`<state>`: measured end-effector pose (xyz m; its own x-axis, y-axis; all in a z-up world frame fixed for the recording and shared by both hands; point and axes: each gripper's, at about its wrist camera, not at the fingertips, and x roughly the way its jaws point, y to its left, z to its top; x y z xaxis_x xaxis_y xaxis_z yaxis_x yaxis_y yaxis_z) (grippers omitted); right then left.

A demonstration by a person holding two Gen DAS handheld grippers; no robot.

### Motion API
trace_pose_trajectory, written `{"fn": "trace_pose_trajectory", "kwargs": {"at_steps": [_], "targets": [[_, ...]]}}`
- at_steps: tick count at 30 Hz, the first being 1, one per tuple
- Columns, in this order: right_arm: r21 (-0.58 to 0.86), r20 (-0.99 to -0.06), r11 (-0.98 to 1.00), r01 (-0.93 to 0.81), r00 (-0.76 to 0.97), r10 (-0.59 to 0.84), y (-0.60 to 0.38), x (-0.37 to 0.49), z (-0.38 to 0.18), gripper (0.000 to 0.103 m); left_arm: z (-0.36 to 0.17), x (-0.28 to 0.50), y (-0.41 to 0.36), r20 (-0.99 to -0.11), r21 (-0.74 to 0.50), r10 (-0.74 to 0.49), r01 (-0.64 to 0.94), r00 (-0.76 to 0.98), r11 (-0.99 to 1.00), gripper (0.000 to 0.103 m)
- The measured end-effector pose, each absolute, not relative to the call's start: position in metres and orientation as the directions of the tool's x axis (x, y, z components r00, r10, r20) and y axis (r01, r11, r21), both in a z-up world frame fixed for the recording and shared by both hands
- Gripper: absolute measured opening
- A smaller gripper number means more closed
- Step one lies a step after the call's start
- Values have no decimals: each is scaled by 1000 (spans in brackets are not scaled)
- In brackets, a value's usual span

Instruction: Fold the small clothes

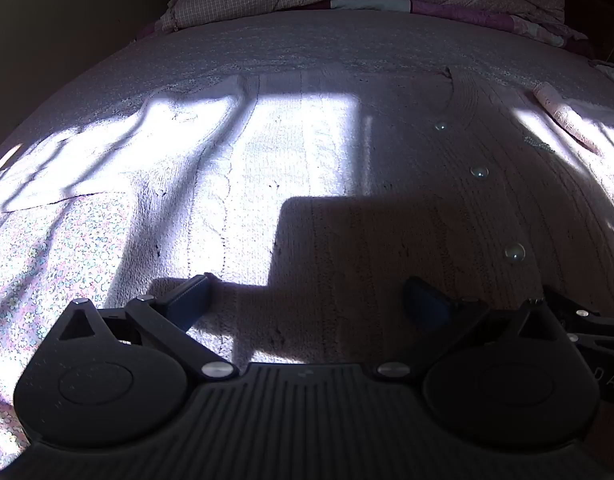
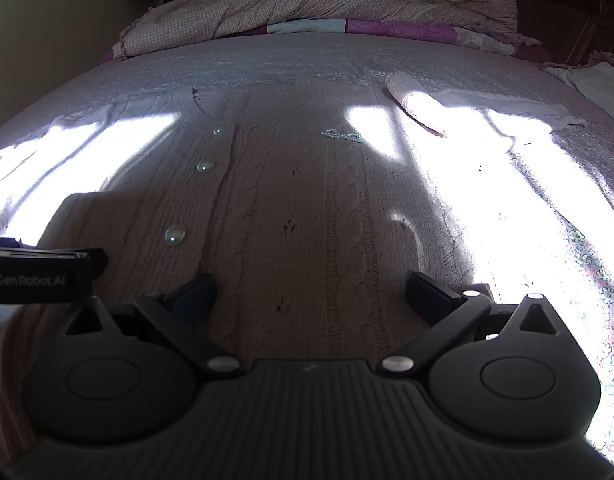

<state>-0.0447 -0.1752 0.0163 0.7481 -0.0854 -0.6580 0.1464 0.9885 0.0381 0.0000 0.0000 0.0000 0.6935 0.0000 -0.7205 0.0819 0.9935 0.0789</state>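
A pale pink knitted cardigan (image 1: 307, 168) lies flat on the bed with its front up and shows again in the right wrist view (image 2: 307, 200). A row of round clear buttons (image 1: 479, 171) runs down its front (image 2: 175, 235). A small sparkly brooch (image 2: 343, 135) sits on its chest. One sleeve cuff (image 2: 415, 110) lies folded back at the upper right. My left gripper (image 1: 311, 300) is open, jaws wide apart, low over the cardigan's lower part. My right gripper (image 2: 311, 292) is open beside it, also over the hem area. The left gripper's body (image 2: 39, 276) shows at the left edge.
The flowered bedsheet (image 1: 47, 264) covers the bed. A rumpled checked quilt (image 2: 307, 4) lies along the far edge. A white pillow (image 2: 599, 88) sits at the far right. Strong sunlight patches and shadows cross the cardigan.
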Motion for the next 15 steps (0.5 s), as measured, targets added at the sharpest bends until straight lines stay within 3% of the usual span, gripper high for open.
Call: {"fn": "trace_pose_trajectory", "kwargs": {"at_steps": [15], "targets": [[41,-661,989,145,746,-82,-176,-44,17,103,1,2,1,-725,71,-6,83,689,994,103]]}}
